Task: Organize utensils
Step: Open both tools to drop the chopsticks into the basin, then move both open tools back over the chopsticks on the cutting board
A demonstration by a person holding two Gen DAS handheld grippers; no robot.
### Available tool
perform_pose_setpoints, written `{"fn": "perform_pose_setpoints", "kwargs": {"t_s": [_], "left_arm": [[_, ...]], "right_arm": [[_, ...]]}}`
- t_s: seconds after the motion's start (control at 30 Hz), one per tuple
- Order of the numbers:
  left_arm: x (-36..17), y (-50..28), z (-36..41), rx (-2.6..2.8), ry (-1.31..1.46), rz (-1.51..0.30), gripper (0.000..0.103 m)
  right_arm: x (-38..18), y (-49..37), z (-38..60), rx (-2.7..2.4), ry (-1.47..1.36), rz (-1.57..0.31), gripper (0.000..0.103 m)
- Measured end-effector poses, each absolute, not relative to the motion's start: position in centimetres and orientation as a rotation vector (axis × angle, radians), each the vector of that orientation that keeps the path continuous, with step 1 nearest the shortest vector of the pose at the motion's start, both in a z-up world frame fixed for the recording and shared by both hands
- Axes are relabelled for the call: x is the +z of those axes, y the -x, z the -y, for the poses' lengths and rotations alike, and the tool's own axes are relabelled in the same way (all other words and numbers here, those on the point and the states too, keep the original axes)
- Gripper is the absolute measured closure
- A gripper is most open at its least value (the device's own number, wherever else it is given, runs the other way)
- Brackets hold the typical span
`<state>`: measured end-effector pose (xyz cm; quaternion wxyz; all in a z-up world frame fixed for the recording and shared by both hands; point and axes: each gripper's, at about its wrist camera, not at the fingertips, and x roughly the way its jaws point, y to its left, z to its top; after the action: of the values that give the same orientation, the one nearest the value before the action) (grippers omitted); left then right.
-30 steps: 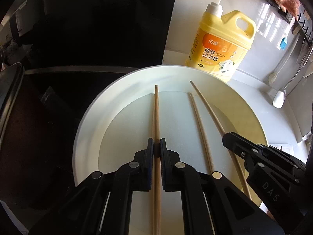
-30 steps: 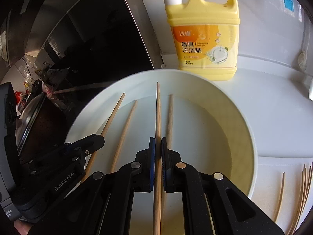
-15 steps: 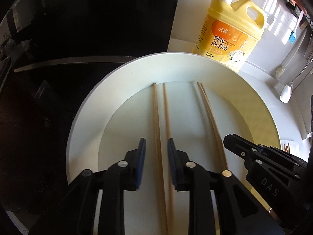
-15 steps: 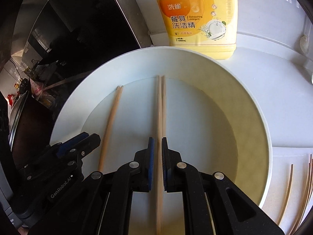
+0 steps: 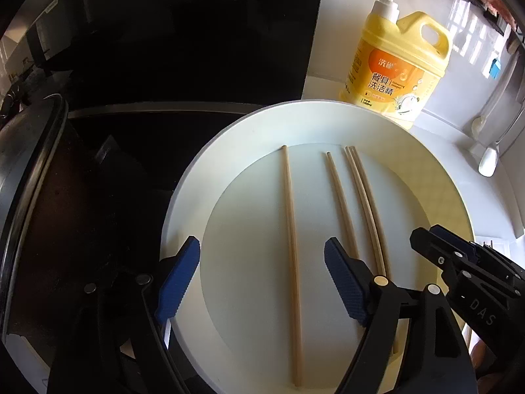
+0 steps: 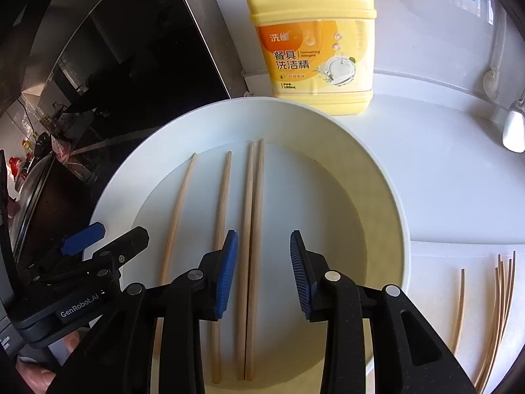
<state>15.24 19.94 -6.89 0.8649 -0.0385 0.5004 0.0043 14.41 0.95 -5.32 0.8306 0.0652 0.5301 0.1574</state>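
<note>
Several wooden chopsticks lie lengthwise in a large white plate (image 5: 436,184) (image 6: 380,177). In the left wrist view a single chopstick (image 5: 290,216) lies between my open fingers, another single (image 5: 341,203) to its right, then a touching pair (image 5: 367,210). My left gripper (image 5: 262,279) is open and empty above the plate. My right gripper (image 6: 262,272) is open and empty over the pair (image 6: 252,229); two singles (image 6: 177,210) (image 6: 221,216) lie to its left. Each gripper shows at the edge of the other's view (image 5: 459,262) (image 6: 98,249).
A yellow dish-soap jug (image 5: 398,75) (image 6: 315,42) stands just behind the plate. A dark cooktop (image 5: 147,65) and a pan rim (image 5: 29,170) lie at left. Loose chopsticks (image 6: 498,302) lie on the white counter at right. Hanging utensils (image 5: 489,161) are at far right.
Both grippers have opened and let go of their chopsticks, which now lie in the plate. The left opened first, the right in the last half second. Both have drawn back slightly.
</note>
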Motion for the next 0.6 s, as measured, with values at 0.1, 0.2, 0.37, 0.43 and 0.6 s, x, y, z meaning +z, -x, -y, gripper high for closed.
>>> {"fn": "perform_pose_setpoints", "kwargs": {"t_s": [0.1,0.2,0.37,0.43,0.6], "left_arm": [[-6.4,-14.8,-19.9,0.011,0.072,-1.033,0.019],[-5.8,-14.2,-19.6,0.020,0.059,-1.019,0.016],[-4.7,-12.9,-18.3,0.005,0.060,-1.012,0.014],[-4.2,-12.3,-17.4,-0.010,0.064,-0.999,0.012],[-2.5,-10.4,-13.4,-0.061,0.061,-0.976,0.009]], "right_arm": [[-4.2,-13.5,-0.2,0.317,-0.152,-1.088,0.058],[-3.3,-12.7,0.8,0.307,-0.164,-1.067,0.056],[-2.1,-10.6,3.3,0.286,-0.174,-1.062,0.050],[-1.6,-9.6,4.8,0.268,-0.182,-1.054,0.048],[-1.0,-6.5,9.4,0.215,-0.189,-1.048,0.047]]}}
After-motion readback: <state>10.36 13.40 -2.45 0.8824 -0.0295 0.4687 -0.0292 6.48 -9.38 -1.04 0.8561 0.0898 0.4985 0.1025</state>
